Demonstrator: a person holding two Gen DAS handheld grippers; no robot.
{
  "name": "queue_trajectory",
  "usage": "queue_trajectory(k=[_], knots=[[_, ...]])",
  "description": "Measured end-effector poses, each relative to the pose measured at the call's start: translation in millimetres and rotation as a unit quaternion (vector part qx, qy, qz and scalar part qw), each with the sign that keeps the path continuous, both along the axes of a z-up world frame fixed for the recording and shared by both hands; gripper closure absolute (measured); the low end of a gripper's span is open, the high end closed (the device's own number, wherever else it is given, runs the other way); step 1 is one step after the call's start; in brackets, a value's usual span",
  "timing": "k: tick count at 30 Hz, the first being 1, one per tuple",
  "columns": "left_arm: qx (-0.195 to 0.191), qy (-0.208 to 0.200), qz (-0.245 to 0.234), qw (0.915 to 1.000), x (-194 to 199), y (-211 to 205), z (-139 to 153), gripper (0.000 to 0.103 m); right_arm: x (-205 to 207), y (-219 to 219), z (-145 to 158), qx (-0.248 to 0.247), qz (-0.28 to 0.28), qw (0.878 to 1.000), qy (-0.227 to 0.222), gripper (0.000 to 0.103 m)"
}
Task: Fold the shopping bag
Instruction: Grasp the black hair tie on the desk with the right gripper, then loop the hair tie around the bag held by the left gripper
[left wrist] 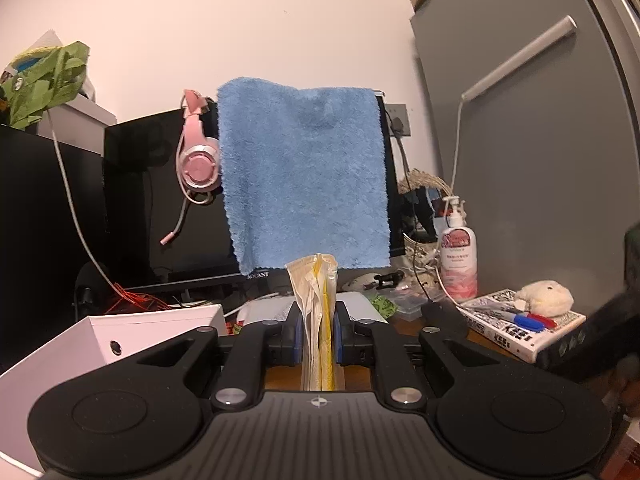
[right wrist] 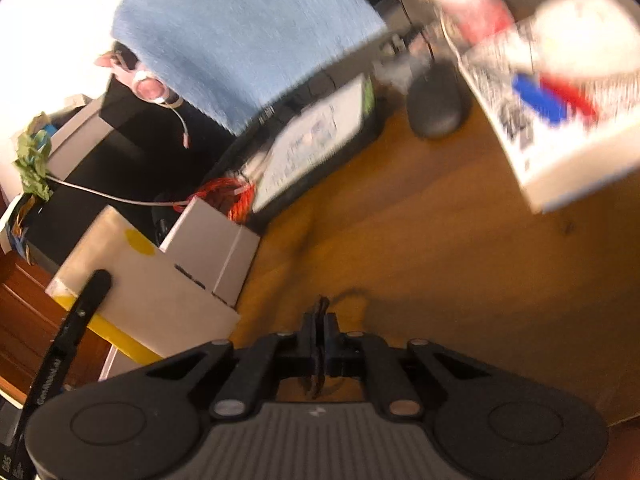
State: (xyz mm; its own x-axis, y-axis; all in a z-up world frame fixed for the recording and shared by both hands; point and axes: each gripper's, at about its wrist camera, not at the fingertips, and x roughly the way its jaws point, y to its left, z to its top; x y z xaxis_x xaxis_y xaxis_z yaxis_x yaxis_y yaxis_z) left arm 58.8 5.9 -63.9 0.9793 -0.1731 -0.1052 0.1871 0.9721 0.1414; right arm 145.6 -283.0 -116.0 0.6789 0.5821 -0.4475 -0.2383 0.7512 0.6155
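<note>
In the left wrist view, the shopping bag (left wrist: 318,320) is a flattened cream and yellow bundle of layers standing edge-on. My left gripper (left wrist: 318,320) is shut on it, and the bag's top sticks up past the fingertips. In the right wrist view a cream panel with yellow markings (right wrist: 136,292) at the lower left looks like the same bag seen flat. My right gripper (right wrist: 320,324) hovers over the wooden desk (right wrist: 400,240), shut on a thin dark strip (right wrist: 321,304); I cannot tell what the strip belongs to. This view is motion-blurred.
A blue towel (left wrist: 304,172) hangs over a monitor behind the bag, with a pink headset (left wrist: 198,160) beside it. A white box (left wrist: 100,344) sits left. A lotion bottle (left wrist: 458,256), a book with markers (left wrist: 520,320), a plush toy (left wrist: 546,298) and a mouse (right wrist: 438,104) lie right.
</note>
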Motion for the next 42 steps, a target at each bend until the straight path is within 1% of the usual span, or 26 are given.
queue_trajectory(k=[3,6,7,9,11,14,15,20,25,26,27,29,31,33,35,36,40,42], knots=[[0.022,-0.009,0.001,0.9997,-2,-9,-2,0.091,-4,-1,15,-0.03,-0.003,0.999,-0.037,0.1],[0.044,-0.02,-0.005,0.9988,-4,-18,-1,0.091,-30,3,32,-0.033,-0.005,0.995,-0.091,0.1],[0.047,-0.022,-0.008,0.9986,-6,-19,0,0.091,-36,1,43,-0.028,-0.005,0.993,-0.114,0.1],[0.049,-0.024,-0.014,0.9984,-10,-20,2,0.091,-48,-4,70,-0.007,0.008,0.985,-0.172,0.1],[0.049,-0.024,-0.018,0.9983,-12,-21,3,0.091,-61,-7,94,0.031,0.048,0.974,-0.218,0.1],[0.054,-0.026,-0.026,0.9978,-13,-24,3,0.091,-72,-3,113,0.091,0.123,0.959,-0.238,0.1],[0.059,-0.028,-0.027,0.9975,-14,-25,3,0.091,-71,2,115,0.09,0.135,0.958,-0.238,0.1],[0.078,-0.042,-0.038,0.9954,-22,-31,4,0.091,-60,29,115,0.038,0.165,0.96,-0.223,0.1],[0.099,-0.059,-0.04,0.9925,-29,-33,3,0.091,-49,56,115,-0.014,0.194,0.959,-0.207,0.1],[0.104,-0.065,-0.039,0.9918,-31,-33,3,0.091,-48,60,115,-0.04,0.188,0.958,-0.215,0.1],[0.106,-0.069,-0.038,0.9912,-32,-33,2,0.091,-48,64,116,-0.073,0.175,0.955,-0.229,0.1],[0.109,-0.07,-0.036,0.991,-34,-33,3,0.092,-48,71,117,-0.132,0.154,0.946,-0.254,0.1],[0.115,-0.064,-0.045,0.9903,-35,-32,3,0.093,-50,80,116,-0.168,0.147,0.937,-0.267,0.1],[0.123,-0.073,-0.053,0.9883,-40,-32,2,0.093,-49,85,113,-0.195,0.141,0.931,-0.276,0.1],[0.129,-0.084,-0.057,0.9864,-47,-32,1,0.094,-49,92,114,-0.215,0.13,0.925,-0.287,0.101],[0.132,-0.09,-0.059,0.9855,-49,-31,0,0.094,-49,92,114,-0.218,0.123,0.924,-0.289,0.101],[0.139,-0.117,-0.062,0.9815,-60,-30,-3,0.095,-42,86,113,-0.208,0.112,0.93,-0.283,0.101],[0.142,-0.131,-0.065,0.979,-65,-30,-4,0.096,-47,83,116,-0.208,0.111,0.93,-0.282,0.102]])
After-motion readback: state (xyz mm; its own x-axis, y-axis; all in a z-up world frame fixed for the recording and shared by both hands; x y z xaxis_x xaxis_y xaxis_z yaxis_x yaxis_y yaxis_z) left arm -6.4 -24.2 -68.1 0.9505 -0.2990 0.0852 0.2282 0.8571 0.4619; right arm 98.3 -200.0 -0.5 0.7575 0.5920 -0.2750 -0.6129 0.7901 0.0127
